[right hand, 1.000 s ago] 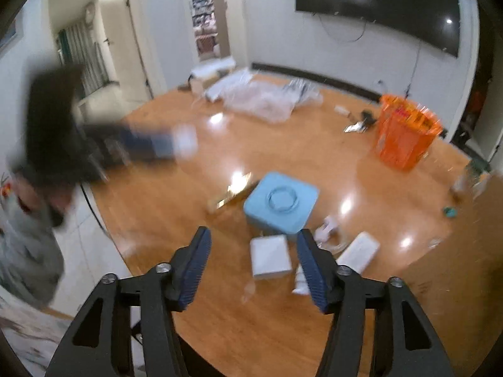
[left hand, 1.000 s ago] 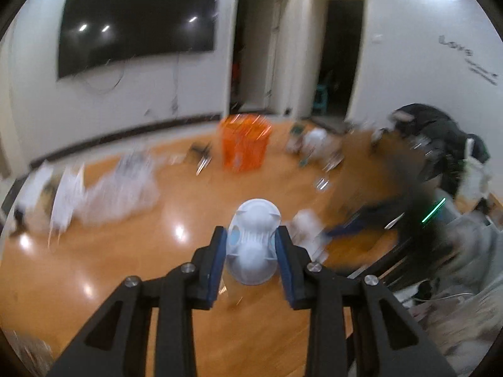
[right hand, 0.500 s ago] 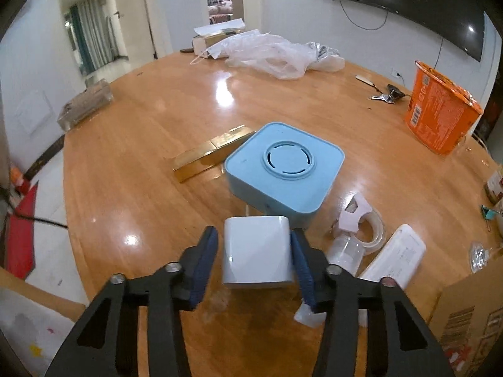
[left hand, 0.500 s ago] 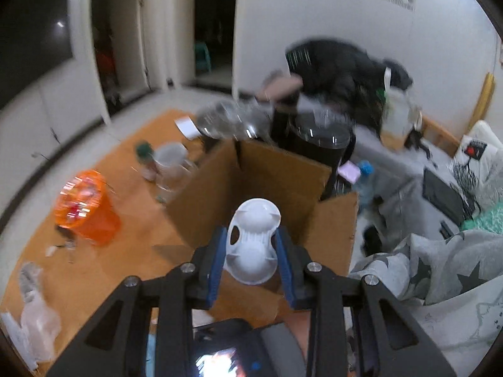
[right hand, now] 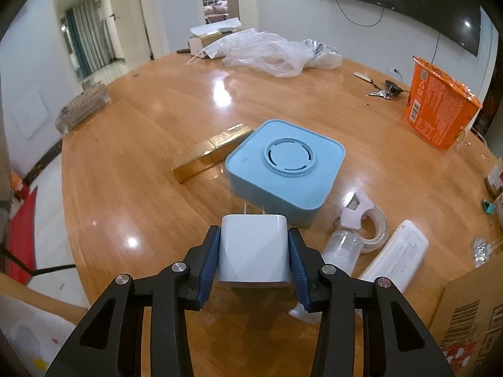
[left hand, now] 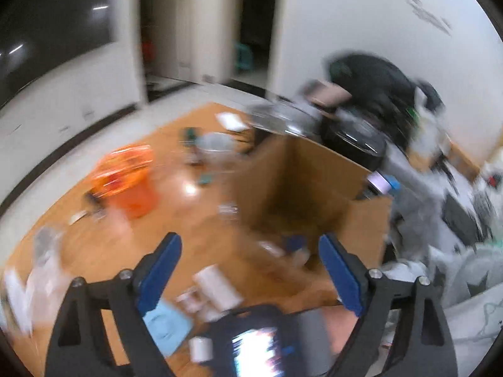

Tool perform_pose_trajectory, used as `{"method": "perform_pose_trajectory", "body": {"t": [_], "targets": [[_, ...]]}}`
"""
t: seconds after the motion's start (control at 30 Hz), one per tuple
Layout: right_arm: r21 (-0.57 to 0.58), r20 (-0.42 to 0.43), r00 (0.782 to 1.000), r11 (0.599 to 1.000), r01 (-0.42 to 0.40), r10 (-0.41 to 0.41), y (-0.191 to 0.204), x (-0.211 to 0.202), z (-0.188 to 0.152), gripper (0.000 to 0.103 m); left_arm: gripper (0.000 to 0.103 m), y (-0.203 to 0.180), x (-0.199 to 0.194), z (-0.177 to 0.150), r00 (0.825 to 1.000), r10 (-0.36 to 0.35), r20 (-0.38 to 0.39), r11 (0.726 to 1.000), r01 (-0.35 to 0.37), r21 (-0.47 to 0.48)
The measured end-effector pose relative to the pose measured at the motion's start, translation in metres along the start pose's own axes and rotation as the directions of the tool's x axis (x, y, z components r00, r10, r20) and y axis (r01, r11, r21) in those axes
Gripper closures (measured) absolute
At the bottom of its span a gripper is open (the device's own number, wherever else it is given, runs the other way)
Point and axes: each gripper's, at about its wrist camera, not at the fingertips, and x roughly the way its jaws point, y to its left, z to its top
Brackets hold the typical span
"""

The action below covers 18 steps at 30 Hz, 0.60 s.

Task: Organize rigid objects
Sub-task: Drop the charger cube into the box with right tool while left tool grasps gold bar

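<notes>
My right gripper is shut on a white plug charger, prongs pointing away, just above the wooden table. A blue square box sits right behind it, with a gold bar to its left. My left gripper is open and empty above the table; its view is blurred. An open cardboard box stands ahead of it, and its corner shows at lower right in the right wrist view.
An orange noodle cup, keys, plastic bags, a tape roll, a small clear bottle and a white flat case lie on the table. A glass dish sits at the left edge.
My left gripper has opened and the white object it held is gone from it. My right gripper has closed on the white charger and raised it slightly.
</notes>
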Motion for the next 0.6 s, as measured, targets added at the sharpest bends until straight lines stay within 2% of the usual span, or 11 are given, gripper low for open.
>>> {"method": "perform_pose_trajectory", "body": {"t": [0.07, 0.1, 0.13, 0.2, 0.27, 0.33, 0.43, 0.5, 0.53, 0.57, 0.6], "targets": [[-0.011, 0.013, 1.0, 1.0, 0.002, -0.002, 0.006, -0.006, 0.003, 0.065, 0.012, 0.034, -0.027, -0.022, 0.995, 0.09, 0.042, 0.992, -0.086, -0.09], [-0.009, 0.023, 1.0, 1.0, -0.003, 0.003, 0.009, -0.011, 0.004, 0.065, 0.012, 0.048, -0.038, -0.035, 0.987, 0.153, 0.05, 0.982, -0.146, -0.124], [-0.002, 0.034, 0.999, 1.0, -0.012, 0.013, 0.011, -0.017, 0.007, 0.065, 0.012, 0.063, -0.047, -0.05, 0.973, 0.224, 0.049, 0.964, -0.214, -0.156], [0.015, 0.052, 0.998, 1.0, -0.026, 0.026, 0.014, -0.034, 0.012, 0.065, 0.012, 0.087, -0.055, -0.077, 0.948, 0.317, 0.029, 0.929, -0.303, -0.214], [0.013, 0.079, 0.997, 1.0, -0.014, 0.013, 0.021, -0.059, 0.018, 0.065, 0.012, 0.109, -0.055, -0.107, 0.933, 0.36, 0.002, 0.896, -0.345, -0.278], [0.012, 0.114, 0.993, 1.0, 0.004, -0.006, 0.027, -0.086, 0.023, 0.065, 0.012, 0.122, -0.045, -0.136, 0.933, 0.36, -0.025, 0.879, -0.348, -0.326], [0.052, 0.196, 0.978, 0.997, 0.059, -0.068, 0.024, -0.142, 0.03, 0.065, 0.012, 0.129, -0.018, -0.173, 0.943, 0.325, -0.075, 0.876, -0.33, -0.351], [0.105, 0.259, 0.956, 0.988, 0.114, -0.138, 0.012, -0.183, 0.032, 0.065, 0.012, 0.128, 0.001, -0.193, 0.947, 0.305, -0.098, 0.876, -0.32, -0.361], [0.15, 0.287, 0.936, 0.974, 0.168, -0.205, 0.0, -0.207, 0.031, 0.065, 0.012, 0.128, 0.011, -0.201, 0.951, 0.29, -0.107, 0.876, -0.309, -0.371], [0.179, 0.295, 0.921, 0.961, 0.211, -0.256, -0.008, -0.22, 0.029, 0.065, 0.013, 0.128, 0.018, -0.206, 0.953, 0.281, -0.112, 0.875, -0.303, -0.378], [0.211, 0.295, 0.902, 0.942, 0.26, -0.315, -0.017, -0.231, 0.027, 0.065, 0.018, 0.127, 0.025, -0.213, 0.953, 0.278, -0.12, 0.873, -0.303, -0.382]]}}
